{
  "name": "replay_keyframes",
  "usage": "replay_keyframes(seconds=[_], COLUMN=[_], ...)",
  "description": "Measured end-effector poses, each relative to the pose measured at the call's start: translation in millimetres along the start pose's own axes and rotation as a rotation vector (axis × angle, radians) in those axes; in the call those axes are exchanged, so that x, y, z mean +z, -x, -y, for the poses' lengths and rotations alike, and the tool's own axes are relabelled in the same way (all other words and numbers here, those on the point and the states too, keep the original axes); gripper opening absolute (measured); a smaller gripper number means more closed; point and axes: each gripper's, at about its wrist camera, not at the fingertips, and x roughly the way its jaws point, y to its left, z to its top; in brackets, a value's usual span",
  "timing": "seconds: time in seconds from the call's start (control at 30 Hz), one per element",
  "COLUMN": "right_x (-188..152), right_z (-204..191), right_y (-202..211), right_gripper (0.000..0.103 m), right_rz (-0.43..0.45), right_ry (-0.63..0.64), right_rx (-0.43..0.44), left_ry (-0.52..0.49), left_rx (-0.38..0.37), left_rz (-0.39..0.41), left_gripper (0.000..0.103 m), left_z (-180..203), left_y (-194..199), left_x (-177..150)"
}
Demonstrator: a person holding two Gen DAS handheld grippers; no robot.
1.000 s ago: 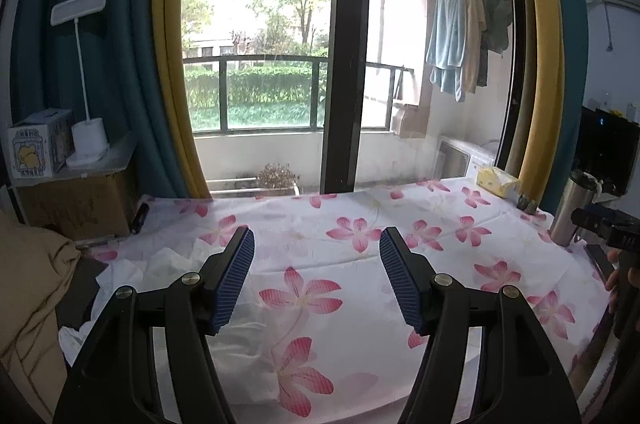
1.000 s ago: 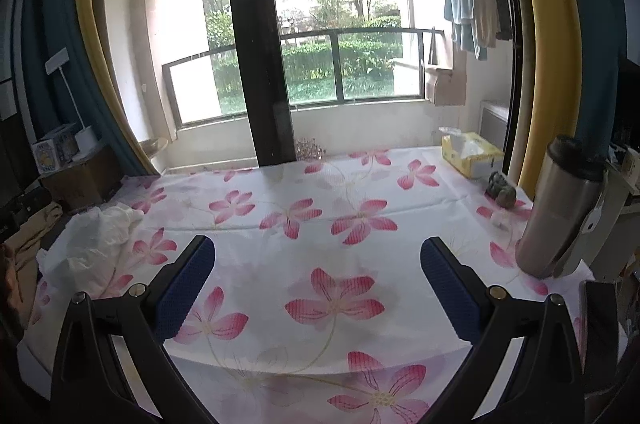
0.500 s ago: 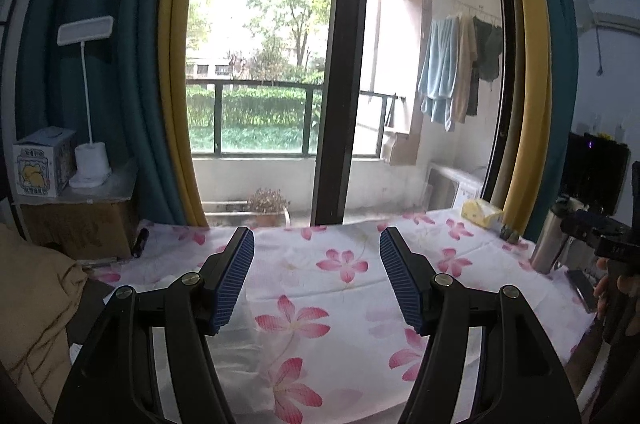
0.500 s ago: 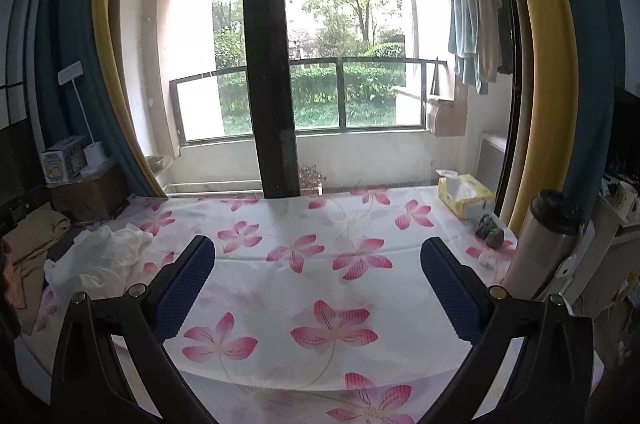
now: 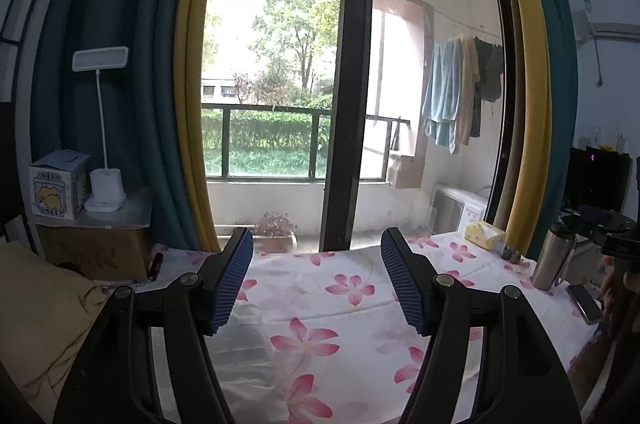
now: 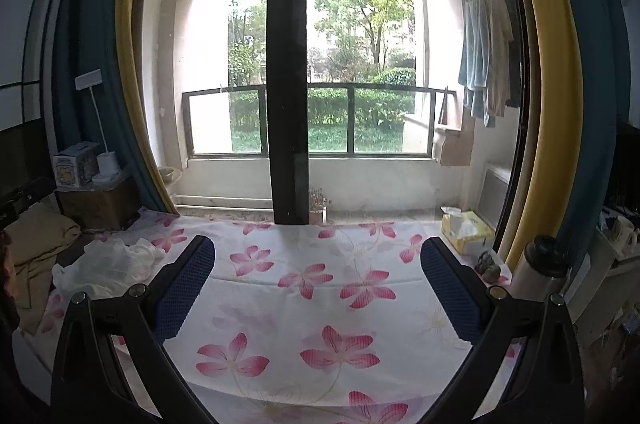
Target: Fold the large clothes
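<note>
Both cameras have tilted up since the earlier frames, so the window now fills most of each view and the table sits low. Your left gripper [image 5: 317, 280] is spread wide and holds nothing; your right gripper [image 6: 318, 288] is likewise wide and empty. Neither touches cloth, so you look to be at the very start: nothing is grasped or spread yet. The white garment [image 6: 108, 266] lies crumpled well to the left of your right gripper, near the table's left edge; in the left view it shows only as pale folds [image 5: 248, 352] low, under and just right of the left finger. Next you'd need to dip both grippers and carry them left to find two edges of it. Ahead of the right gripper the flowered cloth [image 6: 320, 304] is bare, good room for laying it flat. Mind the flask [image 6: 538, 268] and tissue box [image 6: 466, 232] to the right, and the near table edge below.
</note>
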Motion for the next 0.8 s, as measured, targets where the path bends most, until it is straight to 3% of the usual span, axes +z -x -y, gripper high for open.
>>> replay_keyframes(seconds=[0.47,0.57,0.8], right_x=[11,13,16], right_z=[-22,-26,-34], right_y=[12,13,15], right_gripper=[0.102,0.102,0.102], right_rz=[0.050,0.054,0.067], right_ry=[0.045,0.056,0.063], right_rx=[0.013,0.016,0.011], left_ry=[0.029,0.035,0.019], left_rx=[0.024,0.000,0.036], left_rz=[0.040,0.036,0.044], left_gripper=[0.077,0.077,0.077], left_z=[-18,-24,-29], left_y=[15,17,20], left_x=[2,2,0])
